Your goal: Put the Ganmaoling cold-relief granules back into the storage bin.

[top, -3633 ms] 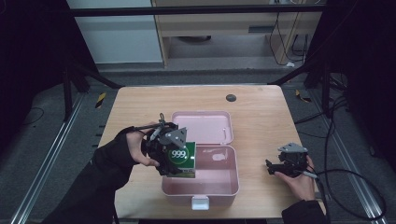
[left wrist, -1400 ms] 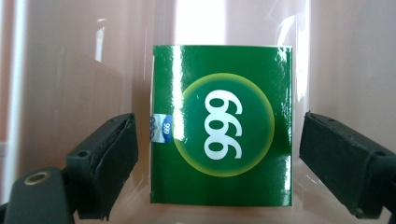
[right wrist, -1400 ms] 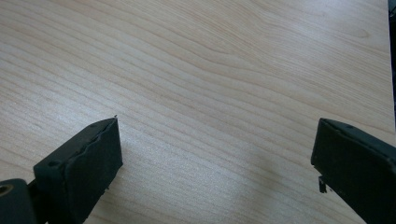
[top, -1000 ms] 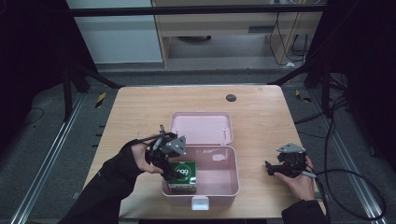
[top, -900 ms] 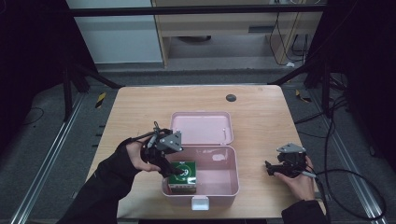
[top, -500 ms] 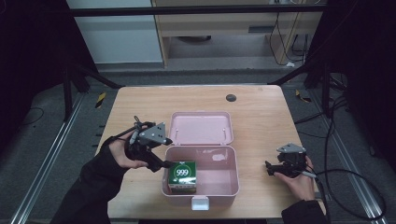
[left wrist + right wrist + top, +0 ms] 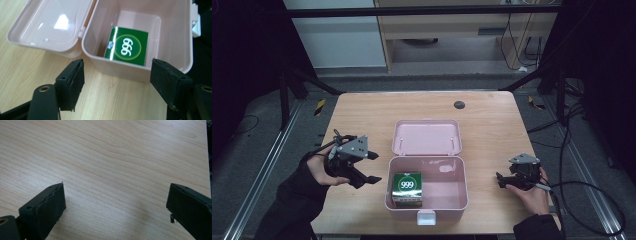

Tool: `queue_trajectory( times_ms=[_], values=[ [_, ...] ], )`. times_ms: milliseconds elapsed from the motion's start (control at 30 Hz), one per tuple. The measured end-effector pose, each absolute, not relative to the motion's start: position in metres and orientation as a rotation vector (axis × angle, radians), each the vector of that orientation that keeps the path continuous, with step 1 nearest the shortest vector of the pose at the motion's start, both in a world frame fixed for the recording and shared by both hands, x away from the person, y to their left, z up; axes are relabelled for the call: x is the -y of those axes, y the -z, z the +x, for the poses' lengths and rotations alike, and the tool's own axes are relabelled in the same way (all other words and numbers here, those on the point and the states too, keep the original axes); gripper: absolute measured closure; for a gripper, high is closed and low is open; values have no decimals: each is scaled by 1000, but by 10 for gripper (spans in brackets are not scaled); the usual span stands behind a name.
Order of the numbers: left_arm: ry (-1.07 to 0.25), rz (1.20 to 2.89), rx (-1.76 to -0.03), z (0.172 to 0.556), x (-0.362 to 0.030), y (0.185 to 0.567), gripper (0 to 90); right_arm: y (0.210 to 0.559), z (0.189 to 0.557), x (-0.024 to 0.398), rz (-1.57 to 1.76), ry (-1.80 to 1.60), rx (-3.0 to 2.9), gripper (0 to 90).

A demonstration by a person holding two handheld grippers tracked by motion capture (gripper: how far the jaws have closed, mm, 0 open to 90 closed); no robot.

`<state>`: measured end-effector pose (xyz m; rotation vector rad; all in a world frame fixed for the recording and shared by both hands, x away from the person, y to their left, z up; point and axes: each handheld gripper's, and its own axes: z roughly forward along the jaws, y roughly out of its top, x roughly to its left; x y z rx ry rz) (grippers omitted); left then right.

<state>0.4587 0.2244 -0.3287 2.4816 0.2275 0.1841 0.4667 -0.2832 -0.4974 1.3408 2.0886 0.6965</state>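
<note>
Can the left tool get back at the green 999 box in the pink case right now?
Probably yes. The pink case stands open with its lid folded back, the green box lies uncovered, and the left tool sits open just beside the rim.

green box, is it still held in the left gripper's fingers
No, the green box lies inside the pink case, with the left gripper open and clear of it.

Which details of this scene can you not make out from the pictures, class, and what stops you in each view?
- Green 999 box: its lower sides are hidden by the pink case's front wall in the left gripper view.
- Small print on the box: too small in the high view.
- Dark round spot on the table: too small to identify in the high view.
- Right hand-held gripper: its jaw tips are too small and dark in the high view.
</note>
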Motion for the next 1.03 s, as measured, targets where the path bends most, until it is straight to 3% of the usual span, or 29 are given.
queue_trajectory(
  times_ms=[433,1033],
  values=[
    [-182,2480,-365,460,-264,363,264,498,467,284,1346,-697,-2082,25],
    [-154,2531,-503,467,-289,414,230,498,467,286,1352,-696,-2076,22]
  ],
)
